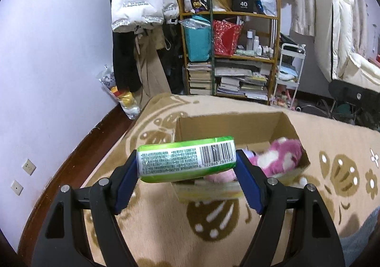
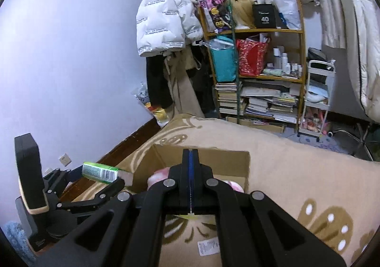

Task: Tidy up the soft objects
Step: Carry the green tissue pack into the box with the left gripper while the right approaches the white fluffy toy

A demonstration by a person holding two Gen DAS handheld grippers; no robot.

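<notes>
My left gripper (image 1: 187,162) is shut on a green tissue pack (image 1: 186,160) with a barcode label, held sideways just above the near left corner of an open cardboard box (image 1: 237,124). A pink and white plush toy (image 1: 277,158) lies inside the box. In the right wrist view the left gripper (image 2: 104,177) and its green pack (image 2: 101,172) show at the left, beside the box (image 2: 223,160). My right gripper (image 2: 190,155) is shut and empty, with its jaws pressed together over the box's near side, above the pink plush (image 2: 156,177).
The box sits on a beige blanket with brown butterfly patterns (image 1: 332,138). A white label (image 2: 209,246) lies on the blanket near me. Behind stand a crowded wooden shelf (image 1: 230,53), hanging coats (image 1: 140,5), a white cart (image 1: 288,76) and the wall at left.
</notes>
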